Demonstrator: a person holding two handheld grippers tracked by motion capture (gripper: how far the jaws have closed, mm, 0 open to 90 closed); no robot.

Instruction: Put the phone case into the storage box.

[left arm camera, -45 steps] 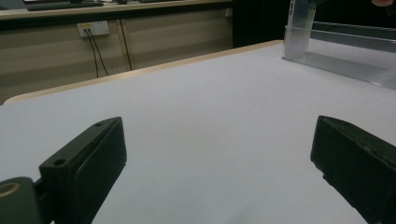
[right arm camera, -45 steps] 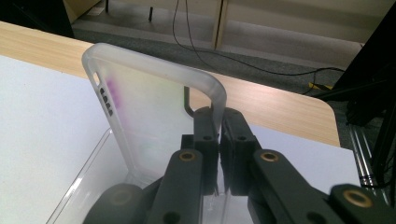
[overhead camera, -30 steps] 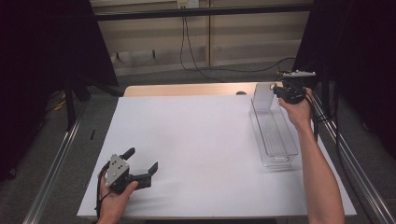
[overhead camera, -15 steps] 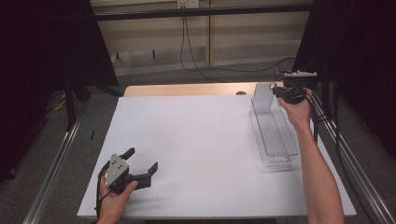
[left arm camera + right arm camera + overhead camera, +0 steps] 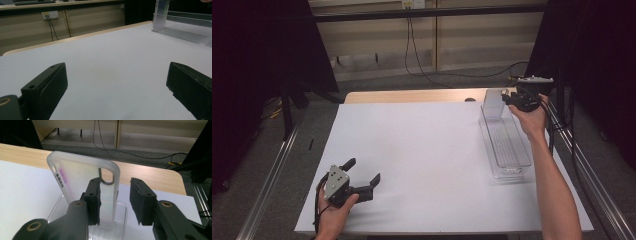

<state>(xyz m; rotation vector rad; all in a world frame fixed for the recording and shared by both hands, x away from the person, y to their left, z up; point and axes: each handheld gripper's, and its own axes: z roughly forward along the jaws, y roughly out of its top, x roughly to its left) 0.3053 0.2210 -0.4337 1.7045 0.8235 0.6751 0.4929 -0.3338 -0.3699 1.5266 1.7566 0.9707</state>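
Observation:
A clear phone case (image 5: 82,185) with a faint purple tint stands upright at the far end of a long clear tray (image 5: 507,145) on the right of the white table. My right gripper (image 5: 115,187) is at that end of the tray (image 5: 57,207). Its jaws have just been opening. The case's right edge sits between them, close by the left pad and clear of the right one. In the high view the case (image 5: 493,104) stands just left of the right gripper (image 5: 512,98). My left gripper (image 5: 363,170) rests open on the near left of the table, holding nothing.
The white table top (image 5: 427,145) ends in a bare wooden strip (image 5: 412,96) at the back. Metal rails (image 5: 267,175) run along both sides. Cables (image 5: 422,60) lie on the floor beyond. From the left gripper view the tray (image 5: 190,27) is far off to the right.
Both hands stay where they were. The high view is too distant to show any difference at the right jaws.

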